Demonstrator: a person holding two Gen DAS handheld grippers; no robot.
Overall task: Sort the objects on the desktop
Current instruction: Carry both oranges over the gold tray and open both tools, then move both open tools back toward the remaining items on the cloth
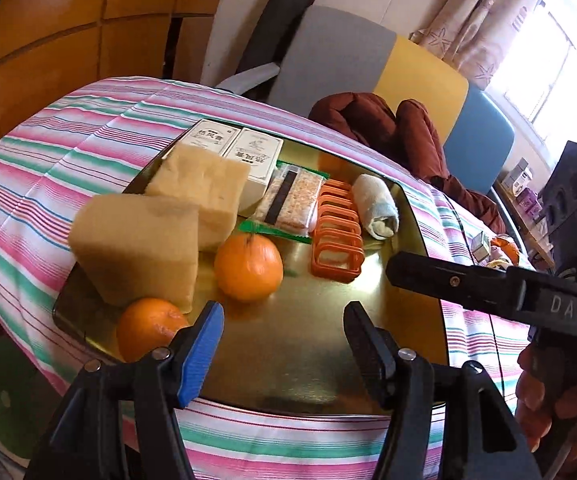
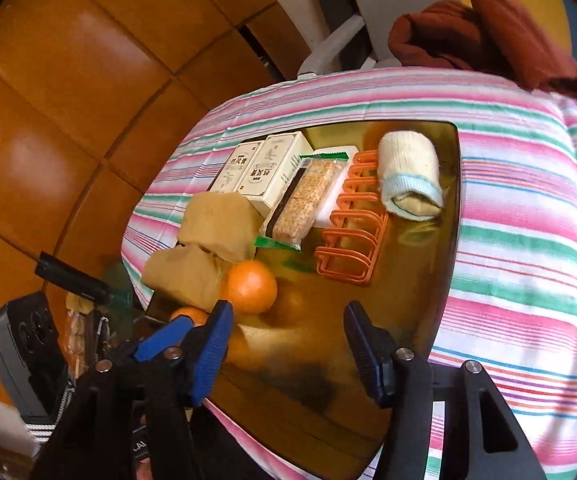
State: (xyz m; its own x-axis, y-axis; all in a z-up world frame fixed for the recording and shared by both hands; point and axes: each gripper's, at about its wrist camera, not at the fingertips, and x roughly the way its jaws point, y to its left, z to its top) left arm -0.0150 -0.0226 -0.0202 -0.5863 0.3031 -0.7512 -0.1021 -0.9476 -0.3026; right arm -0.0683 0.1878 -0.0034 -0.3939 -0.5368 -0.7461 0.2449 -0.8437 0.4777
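Observation:
A gold tray [image 1: 308, 344] lies on a striped tablecloth. On it are two tan sponges [image 1: 136, 248], two white boxes [image 1: 252, 160], a snack packet [image 1: 288, 200], an orange plastic rack [image 1: 336, 240], a rolled towel [image 1: 376, 204] and two oranges [image 1: 248, 268]. My left gripper [image 1: 284, 316] is open over the bare near part of the tray, with nothing between its fingers. One orange [image 1: 148, 326] sits just left of its blue pad. My right gripper [image 2: 288, 312] is also open and empty over the tray [image 2: 408, 320], right of the orange [image 2: 250, 286]. Its black finger [image 1: 428, 276] shows in the left wrist view.
A chair with a dark red garment [image 1: 388, 124] stands behind the table. Small boxes [image 1: 524, 188] sit on a shelf at the right by a window. Orange floor tiles [image 2: 68, 100] lie beyond the table's left edge. A hand [image 1: 548, 392] holds the right gripper.

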